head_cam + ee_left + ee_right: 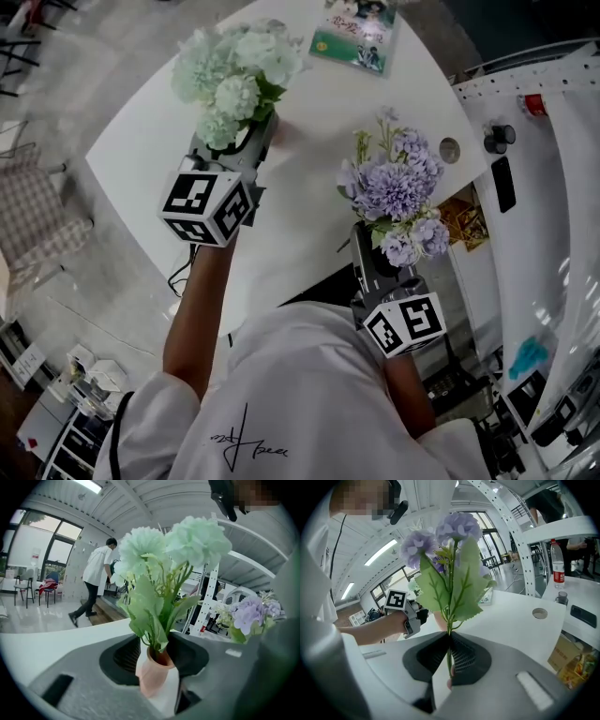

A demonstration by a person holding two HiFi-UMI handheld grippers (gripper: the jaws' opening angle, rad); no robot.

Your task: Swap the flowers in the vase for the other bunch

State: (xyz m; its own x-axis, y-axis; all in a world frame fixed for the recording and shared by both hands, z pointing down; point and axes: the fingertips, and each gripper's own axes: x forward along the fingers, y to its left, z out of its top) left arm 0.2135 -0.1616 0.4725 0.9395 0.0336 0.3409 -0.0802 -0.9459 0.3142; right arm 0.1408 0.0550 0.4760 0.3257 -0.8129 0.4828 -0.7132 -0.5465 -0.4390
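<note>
Vase [152, 679], a small pinkish pot, is sitting between the jaws of the left gripper [157, 663]. The jaws are standing apart on either side of it, with a strip of the white table [56, 639] showing beside it. Pale green flowers [176, 543] are rising from its mouth. Only the left gripper view is showing this; in the head view those blooms are hiding the vase entirely. The right gripper [449, 654] is pinching the stem of the purple bunch [459, 527] with its jaws pressed together, holding it upright, well apart from the vase. The head view alone is showing a booklet [356, 33] lying at the table's far edge.
</note>
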